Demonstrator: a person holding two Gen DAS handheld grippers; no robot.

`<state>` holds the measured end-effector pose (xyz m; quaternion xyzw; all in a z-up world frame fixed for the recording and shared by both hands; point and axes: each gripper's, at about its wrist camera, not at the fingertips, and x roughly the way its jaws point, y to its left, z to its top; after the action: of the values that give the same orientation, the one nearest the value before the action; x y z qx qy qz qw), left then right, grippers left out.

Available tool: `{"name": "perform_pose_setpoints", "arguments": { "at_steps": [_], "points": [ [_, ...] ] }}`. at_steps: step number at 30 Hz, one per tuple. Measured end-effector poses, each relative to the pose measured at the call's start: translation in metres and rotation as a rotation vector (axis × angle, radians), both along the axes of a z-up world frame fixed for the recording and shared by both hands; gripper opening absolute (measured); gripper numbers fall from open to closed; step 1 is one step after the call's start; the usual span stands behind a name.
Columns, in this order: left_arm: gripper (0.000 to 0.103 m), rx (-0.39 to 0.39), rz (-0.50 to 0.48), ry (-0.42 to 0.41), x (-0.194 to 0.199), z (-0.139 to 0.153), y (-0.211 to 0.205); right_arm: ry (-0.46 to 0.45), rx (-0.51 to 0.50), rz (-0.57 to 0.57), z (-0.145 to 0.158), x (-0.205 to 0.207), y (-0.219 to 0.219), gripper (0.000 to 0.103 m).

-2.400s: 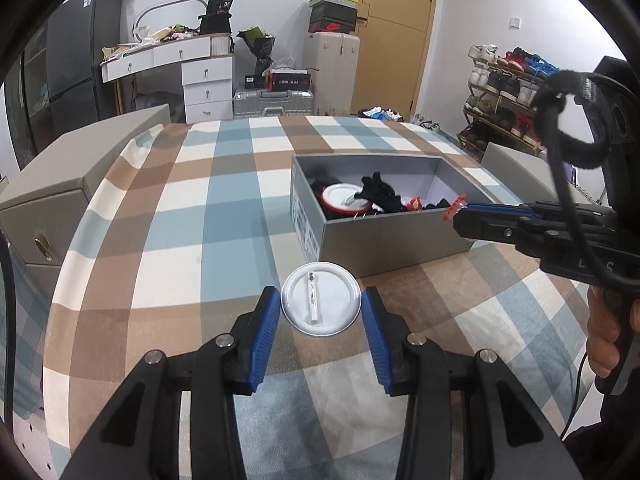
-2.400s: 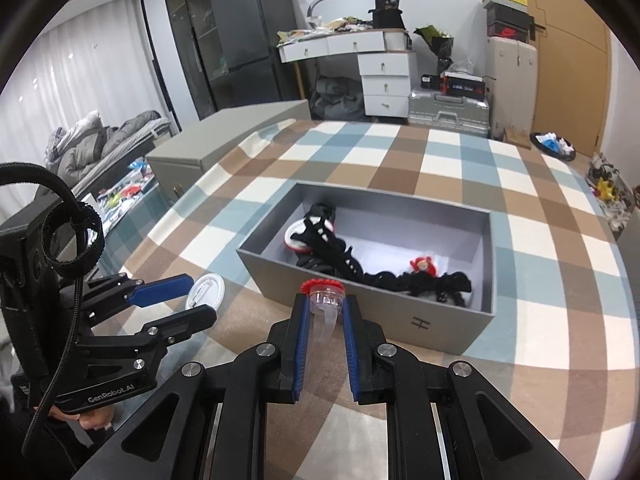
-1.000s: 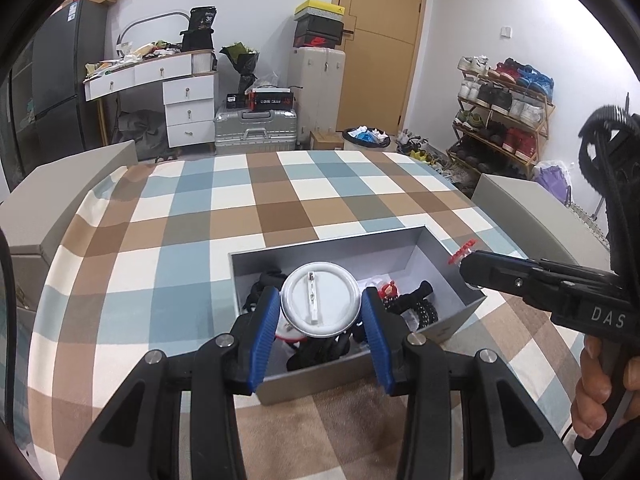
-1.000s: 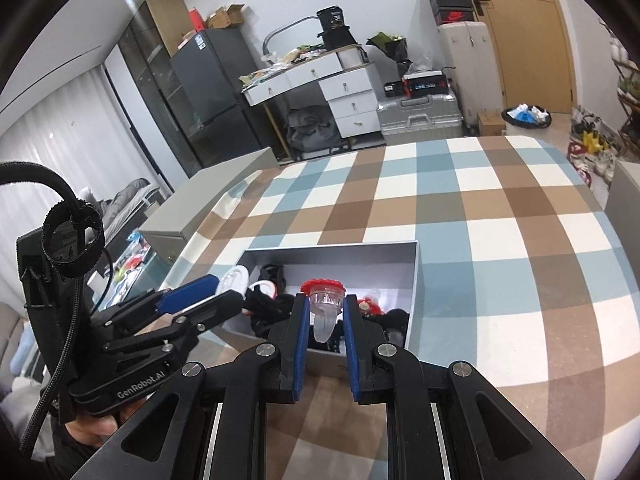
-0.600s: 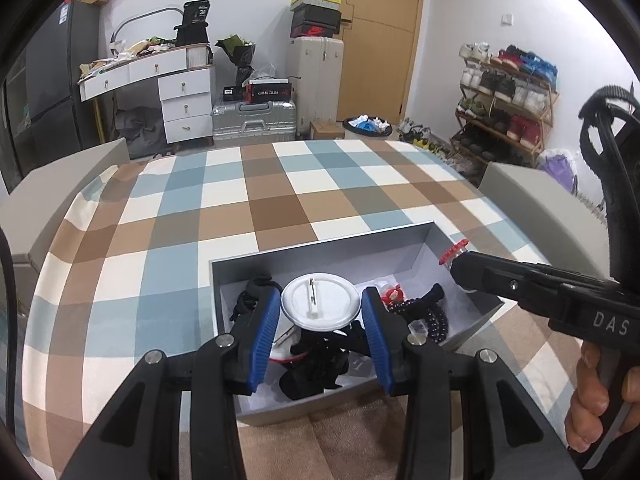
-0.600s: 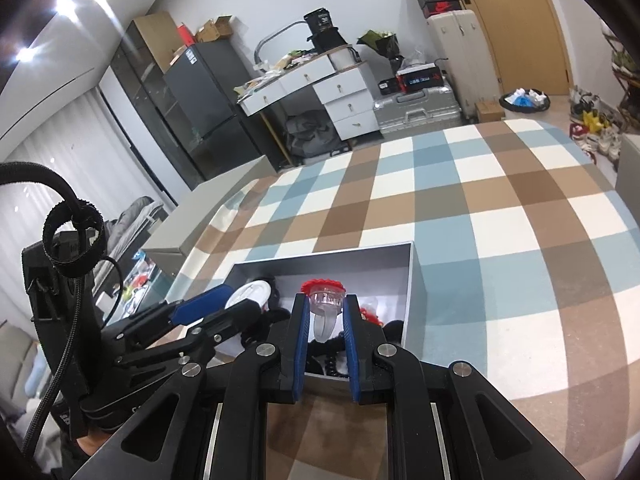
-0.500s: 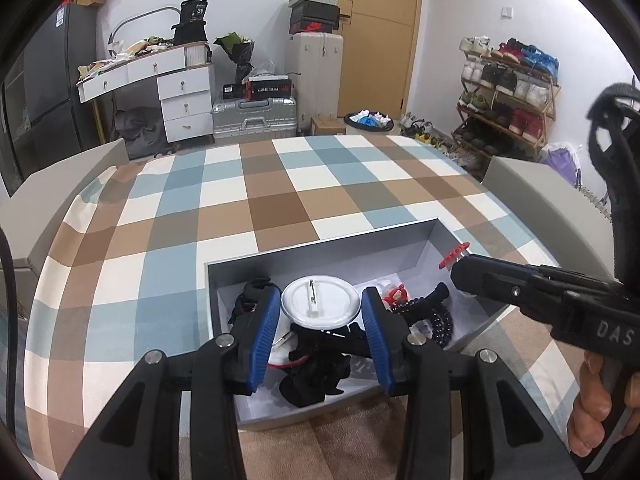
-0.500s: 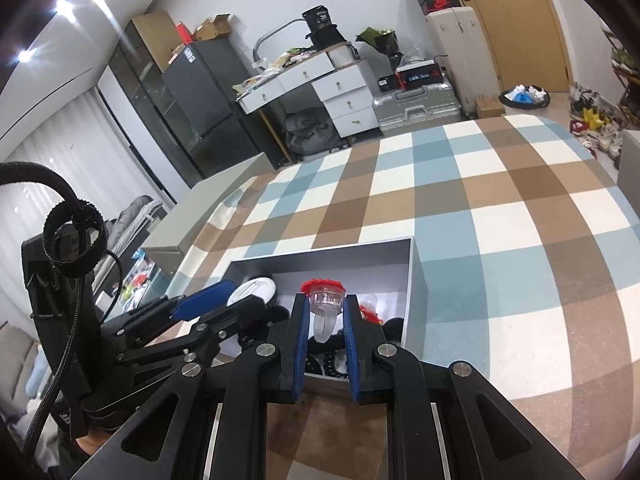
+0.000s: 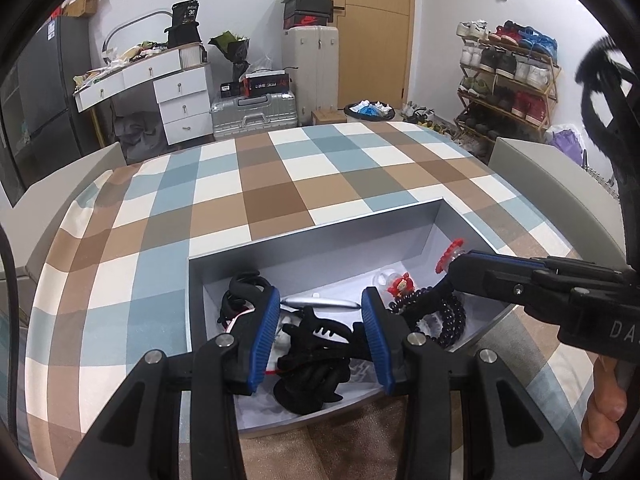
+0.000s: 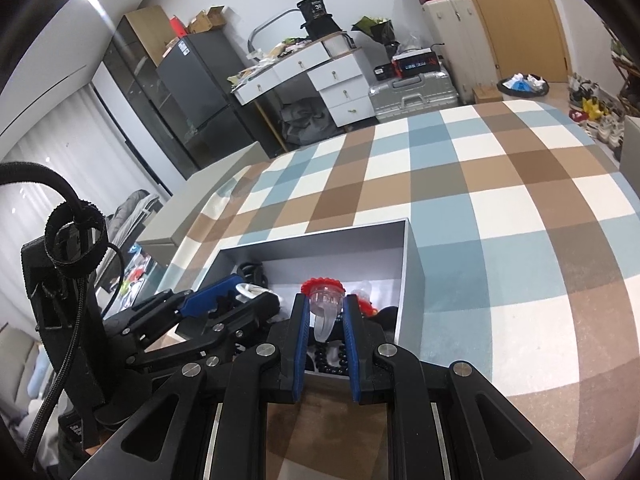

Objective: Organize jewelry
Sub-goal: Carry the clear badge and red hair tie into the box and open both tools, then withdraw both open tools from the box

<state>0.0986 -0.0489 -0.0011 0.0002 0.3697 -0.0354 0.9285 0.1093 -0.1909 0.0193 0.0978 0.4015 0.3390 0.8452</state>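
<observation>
Over the grey box (image 9: 434, 220) on the checked cloth (image 9: 256, 184): both grippers hang above its open top, pointing down into it.

Left gripper (image 9: 318, 322): blue pads clamped on a white round lid (image 9: 320, 303), seen almost edge-on as a thin pale disc between the fingertips. In the right wrist view the same lid (image 10: 250, 290) shows as a white sliver at the blue tip of the left gripper (image 10: 230, 292).

Right gripper (image 10: 325, 320): narrow, closed on a small clear plastic piece (image 10: 325, 316) with a red toothed cap (image 10: 323, 284); clear body tapers downward between the pads. From the left wrist view only the red toothed edge (image 9: 450, 255) sticks out past the tip of the right gripper (image 9: 464, 266), above the box's right end.

Box contents: black claw clip (image 9: 316, 336), string of dark round beads (image 9: 448, 320), small red figure charm (image 9: 401, 285), more black tangled pieces at the left end (image 9: 244, 292). Finer detail can't be made out.

Readable text: "DA" in white on the right gripper's body (image 9: 618, 330), rest cut off. Red Nike swoosh on a shoebox (image 9: 306, 20) stacked on a pale suitcase (image 9: 312, 64) by the door. "30" on a black bag (image 9: 184, 12) on the white drawers. Other labels too small.
</observation>
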Motion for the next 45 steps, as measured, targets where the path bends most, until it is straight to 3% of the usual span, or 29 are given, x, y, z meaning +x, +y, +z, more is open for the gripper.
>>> {"name": "perform_pose_setpoints", "arguments": {
  "at_steps": [11, 17, 20, 22, 25, 28, 30, 32, 35, 39, 45],
  "points": [
    [0.036, -0.018, 0.000, -0.002, 0.000, 0.001, 0.001, 0.003, 0.006, -0.002, 0.000, 0.001, -0.002, 0.020],
    [0.037, -0.020, 0.002, -0.003, 0.000, 0.000, 0.001, -0.005, 0.018, 0.004, 0.004, -0.002, -0.003, 0.031],
    [0.038, -0.034, 0.000, -0.009, -0.001, 0.001, 0.002, -0.014, 0.035, 0.003, 0.007, -0.004, -0.006, 0.042],
    [0.043, -0.045, 0.002, -0.014, -0.003, 0.001, 0.004, -0.015, 0.049, 0.002, 0.008, -0.004, -0.009, 0.043],
    [0.061, -0.063, 0.004, -0.029, -0.007, 0.002, 0.007, -0.018, 0.059, -0.001, 0.010, -0.005, -0.012, 0.050],
    [0.069, -0.085, -0.002, -0.046, -0.012, 0.006, 0.010, -0.016, 0.091, 0.017, 0.013, -0.007, -0.014, 0.066],
    [0.080, -0.074, 0.004, -0.049, -0.015, 0.007, 0.011, -0.033, 0.084, 0.029, 0.017, -0.012, -0.013, 0.083],
    [0.082, -0.064, 0.014, -0.063, -0.019, 0.009, 0.013, -0.053, 0.066, 0.018, 0.019, -0.016, -0.013, 0.093],
    [0.086, -0.070, 0.026, -0.067, -0.022, 0.013, 0.018, -0.056, 0.076, 0.033, 0.020, -0.018, -0.014, 0.094],
    [0.102, -0.099, 0.027, -0.108, -0.032, 0.019, 0.025, -0.064, 0.070, 0.061, 0.018, -0.023, -0.014, 0.099],
    [0.102, -0.105, 0.041, -0.154, -0.046, 0.023, 0.033, -0.146, 0.042, 0.061, 0.019, -0.035, -0.014, 0.103]
  ]
}}
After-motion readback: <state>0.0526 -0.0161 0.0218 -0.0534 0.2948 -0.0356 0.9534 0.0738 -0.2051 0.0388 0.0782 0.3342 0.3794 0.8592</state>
